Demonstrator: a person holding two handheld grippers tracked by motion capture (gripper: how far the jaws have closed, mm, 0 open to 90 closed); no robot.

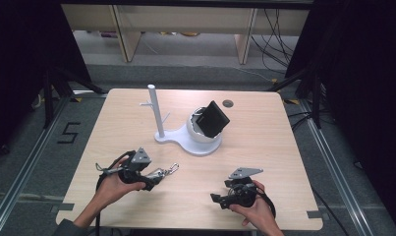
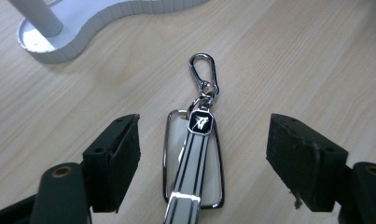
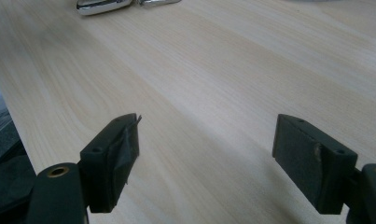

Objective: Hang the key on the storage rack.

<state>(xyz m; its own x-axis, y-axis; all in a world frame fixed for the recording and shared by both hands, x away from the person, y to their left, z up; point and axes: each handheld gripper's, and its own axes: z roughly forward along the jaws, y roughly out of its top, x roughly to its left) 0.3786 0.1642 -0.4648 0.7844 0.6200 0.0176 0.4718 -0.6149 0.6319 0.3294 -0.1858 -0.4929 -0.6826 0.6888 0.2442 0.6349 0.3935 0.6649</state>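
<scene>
Nearest to me, my right tongs (image 1: 216,198) sit low over the near right part of the counter (image 1: 264,147), jaws spread wide with nothing between them; in the right gripper view the right tongs (image 3: 206,154) look along bare pale wood. Over on the near left, my left tongs (image 1: 156,178) are spread wide too, one jaw on each side of the key fob (image 2: 193,161) without touching it. In the left gripper view the left tongs (image 2: 202,156) frame it neatly: the key fob lies flat on the counter, chrome edge, a striped strap down its middle, a small black badge at the top. Its silver carabiner clip (image 2: 204,73) points away from me, toward the stand. From the high view the key fob (image 1: 158,173) lies just ahead of the left jaws, with the clip (image 1: 173,169) to its right. Farther off, near the middle of the counter, stands the white stand (image 1: 185,137), with an upright post (image 1: 156,110) on its left and a round cup on its right holding a tilted black box (image 1: 212,118).
</scene>
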